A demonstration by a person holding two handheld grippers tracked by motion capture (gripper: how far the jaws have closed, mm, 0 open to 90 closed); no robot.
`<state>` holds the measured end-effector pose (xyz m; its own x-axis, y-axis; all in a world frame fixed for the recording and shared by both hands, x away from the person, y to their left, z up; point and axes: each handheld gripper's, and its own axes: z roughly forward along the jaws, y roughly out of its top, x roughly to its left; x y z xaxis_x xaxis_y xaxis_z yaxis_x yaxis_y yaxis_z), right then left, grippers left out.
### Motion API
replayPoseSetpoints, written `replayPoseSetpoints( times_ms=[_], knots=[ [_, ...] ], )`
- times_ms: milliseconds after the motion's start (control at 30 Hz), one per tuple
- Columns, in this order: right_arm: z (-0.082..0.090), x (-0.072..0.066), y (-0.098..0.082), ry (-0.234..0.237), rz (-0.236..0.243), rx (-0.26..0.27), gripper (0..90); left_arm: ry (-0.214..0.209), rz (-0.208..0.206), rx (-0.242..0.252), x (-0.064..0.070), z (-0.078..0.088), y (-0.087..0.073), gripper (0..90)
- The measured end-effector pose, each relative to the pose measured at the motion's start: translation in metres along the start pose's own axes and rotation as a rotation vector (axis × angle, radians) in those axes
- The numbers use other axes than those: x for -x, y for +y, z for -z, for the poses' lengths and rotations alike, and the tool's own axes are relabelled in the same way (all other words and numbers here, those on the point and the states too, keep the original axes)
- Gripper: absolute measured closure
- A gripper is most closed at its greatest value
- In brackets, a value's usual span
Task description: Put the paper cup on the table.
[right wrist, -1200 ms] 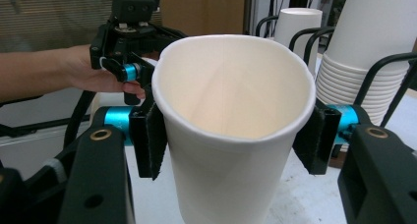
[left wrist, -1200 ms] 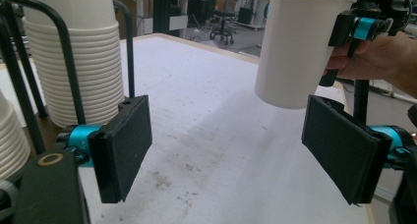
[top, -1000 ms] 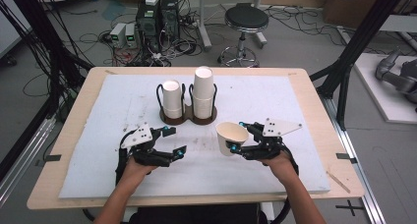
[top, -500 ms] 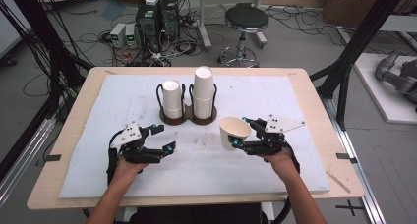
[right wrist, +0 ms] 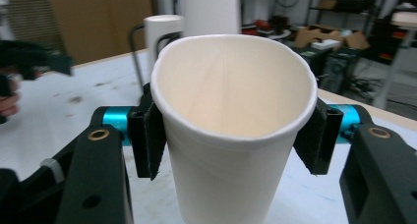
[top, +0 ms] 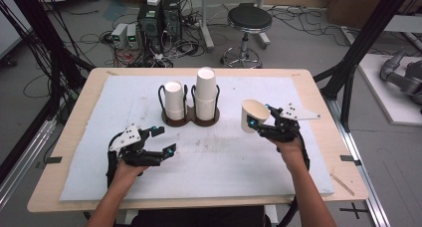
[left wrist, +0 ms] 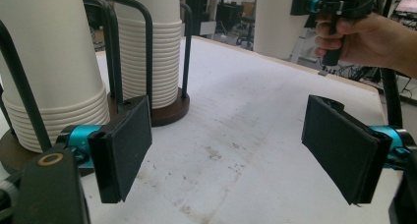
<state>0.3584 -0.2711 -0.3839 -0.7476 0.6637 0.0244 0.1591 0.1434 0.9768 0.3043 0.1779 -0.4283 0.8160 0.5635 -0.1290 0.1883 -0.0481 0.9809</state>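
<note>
- Change over the last second: the right gripper [top: 255,121] has carried the paper cup [top: 251,115] up and rightward, away from the cup rack [top: 191,118]; the cup was near the rack's right side and low, and now sits well apart from it, above the white mat [top: 224,157].
- Left gripper [top: 161,140] has drawn back toward the person's side and to the left; its jaws stand wide apart with nothing between them, as the left gripper view shows.
- Judgement: 1 cup appears to be separated from the stack, so the pull-off step looks done; placing it on the worktop [top: 318,107] would be the likely next move.
- Right jaws closed on the cup: in the right gripper view the 2 black pads [right wrist: 147,138] press its wall from both sides just under the rim.
- Cup appearance: white outside, cream inside, rolled rim, empty. The mouth is squeezed slightly oval by the grip. In the high view it tilts, mouth facing up and toward the person.
- Rack holds 2 stacks of cups, the right stack [top: 205,95] taller than the left stack [top: 174,100]; nested rims are visible in the left gripper view.
</note>
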Motion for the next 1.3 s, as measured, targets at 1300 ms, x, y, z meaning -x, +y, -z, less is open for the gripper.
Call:
replayPoseSetpoints(
  times_ms=[1300],
  knots=[
    [-0.008,0.046,-0.046,-0.201,-0.153,-0.224,26.1,0.017,0.008,-0.011,-0.003,0.002,-0.003,19.2]
  ],
)
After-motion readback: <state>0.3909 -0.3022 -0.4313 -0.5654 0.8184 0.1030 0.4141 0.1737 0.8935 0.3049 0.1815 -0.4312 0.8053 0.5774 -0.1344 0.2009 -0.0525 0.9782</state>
